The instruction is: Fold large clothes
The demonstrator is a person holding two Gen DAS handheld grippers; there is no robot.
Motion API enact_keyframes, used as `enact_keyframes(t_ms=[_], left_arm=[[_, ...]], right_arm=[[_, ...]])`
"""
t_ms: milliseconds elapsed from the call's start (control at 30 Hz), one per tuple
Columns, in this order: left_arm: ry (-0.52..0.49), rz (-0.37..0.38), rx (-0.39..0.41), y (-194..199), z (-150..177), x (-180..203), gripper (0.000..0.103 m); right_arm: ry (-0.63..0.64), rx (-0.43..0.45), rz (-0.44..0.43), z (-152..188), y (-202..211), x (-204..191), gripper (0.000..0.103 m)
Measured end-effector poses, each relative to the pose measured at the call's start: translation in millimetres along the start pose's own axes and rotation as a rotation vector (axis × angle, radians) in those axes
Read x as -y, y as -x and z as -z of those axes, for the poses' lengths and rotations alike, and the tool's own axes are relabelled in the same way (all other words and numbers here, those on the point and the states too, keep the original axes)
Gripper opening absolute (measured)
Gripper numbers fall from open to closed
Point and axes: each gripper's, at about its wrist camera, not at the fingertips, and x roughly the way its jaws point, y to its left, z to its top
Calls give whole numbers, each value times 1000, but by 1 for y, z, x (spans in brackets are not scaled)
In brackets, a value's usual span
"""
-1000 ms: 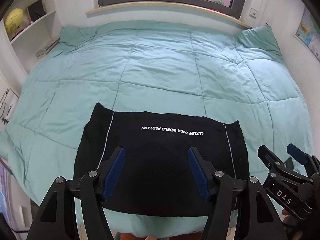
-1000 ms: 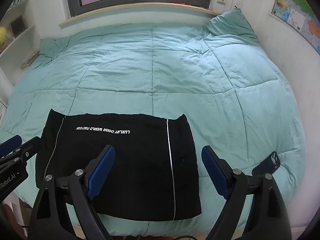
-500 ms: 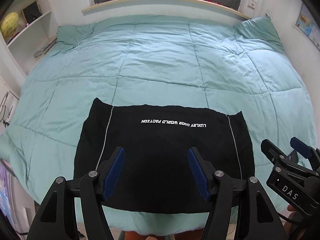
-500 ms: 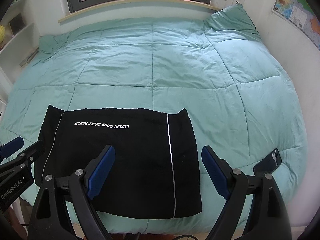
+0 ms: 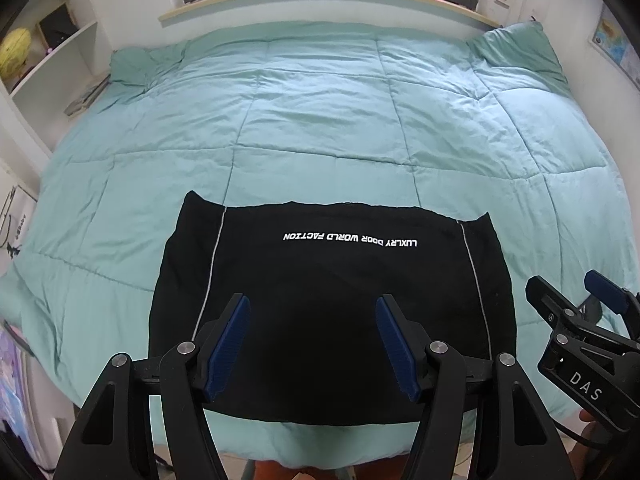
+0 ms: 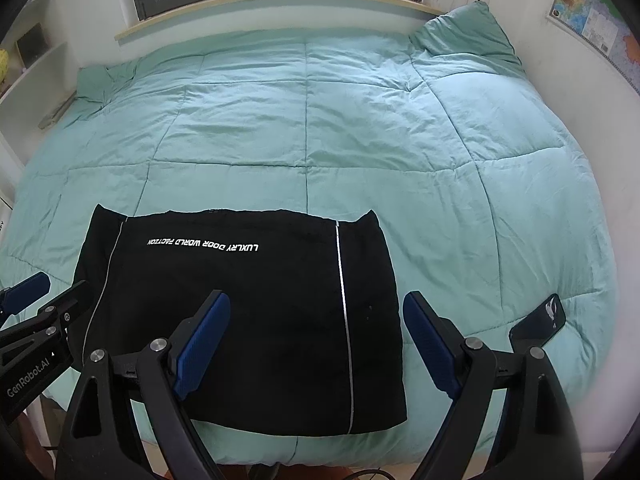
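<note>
A black garment (image 5: 332,300) with white side stripes and white lettering lies folded into a flat rectangle at the near edge of the bed; it also shows in the right wrist view (image 6: 248,312). My left gripper (image 5: 314,332) is open and empty, held above the garment's near part. My right gripper (image 6: 316,328) is open and empty, above the garment's right side. Each gripper shows at the edge of the other's view: the right one (image 5: 576,320) and the left one (image 6: 40,300).
The teal quilted duvet (image 5: 320,120) covers the whole bed. A pillow (image 6: 464,32) leans at the far right corner. A dark phone (image 6: 538,320) lies on the duvet's near right edge. White shelves (image 5: 48,52) stand on the left, a window behind.
Both grippers have drawn back and up a little from the bed; the garment lies unmoved and appears slightly farther away. Both grippers stay open.
</note>
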Motion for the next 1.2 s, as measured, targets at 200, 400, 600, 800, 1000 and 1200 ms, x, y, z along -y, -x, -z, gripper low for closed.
enact_keyframes(t_ms=[200,400,600,800,1000,1200], left_arm=[[-7,1,-3,0,2,3,67],[-7,0,-9,-1,4,3,67],[-3,4,-19,-3,5,0,67],[-5,1,-25,-5,6,-1,67],[-6,-2,-37,-9,6,-3,67],[-9,-6,-39,-11,5,-2,67]], right_arm=[[1,-1,1,0,-1,0,89],[2,-1,2,2,-1,-1,89],[-1,-4,2,3,-1,-3,89],[1,-6,0,4,-1,-3,89],[1,-13,-7,4,-3,-4,89],[-5,-19,-8,1,-6,-3,89]])
